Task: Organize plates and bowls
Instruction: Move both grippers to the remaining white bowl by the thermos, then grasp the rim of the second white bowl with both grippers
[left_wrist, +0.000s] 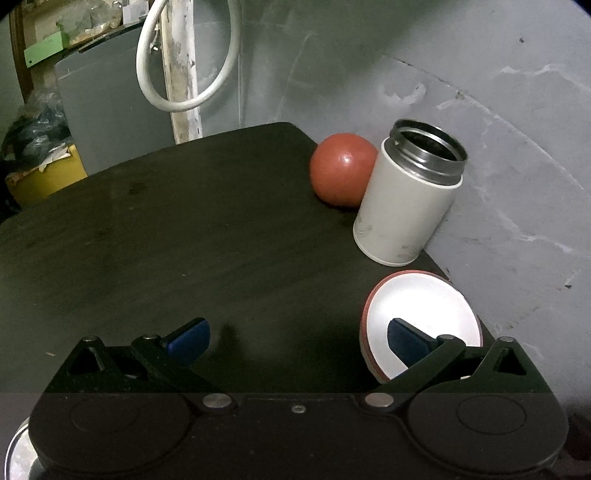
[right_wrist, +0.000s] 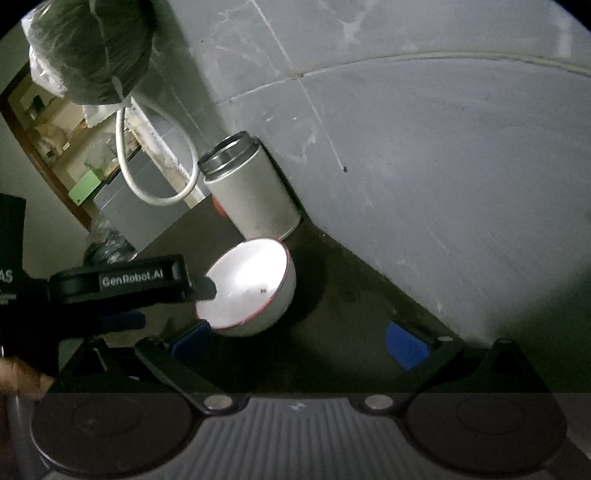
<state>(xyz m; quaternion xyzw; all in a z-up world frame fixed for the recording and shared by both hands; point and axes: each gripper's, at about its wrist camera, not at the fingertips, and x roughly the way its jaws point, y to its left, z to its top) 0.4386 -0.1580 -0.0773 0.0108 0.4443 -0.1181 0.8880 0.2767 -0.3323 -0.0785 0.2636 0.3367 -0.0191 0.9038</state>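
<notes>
A white bowl with a red rim (left_wrist: 424, 314) sits tilted on the black table (left_wrist: 184, 240) near the wall. My left gripper (left_wrist: 297, 339) is open, and its right finger (left_wrist: 406, 343) reaches over the bowl's inside while the left finger (left_wrist: 188, 339) stays well outside it. In the right wrist view the same bowl (right_wrist: 255, 280) has that finger (right_wrist: 205, 290) dipping past its rim. My right gripper (right_wrist: 299, 343) hangs open just in front of the bowl and holds nothing. A steel plate's edge (left_wrist: 16, 454) shows at the lower left.
An open white canister with a steel neck (left_wrist: 402, 206) stands behind the bowl by the grey wall (left_wrist: 498, 166). A red round object (left_wrist: 340, 170) lies beside it. A white hose loop (left_wrist: 177, 99) hangs past the table's far edge. A hand (right_wrist: 18, 373) shows at lower left.
</notes>
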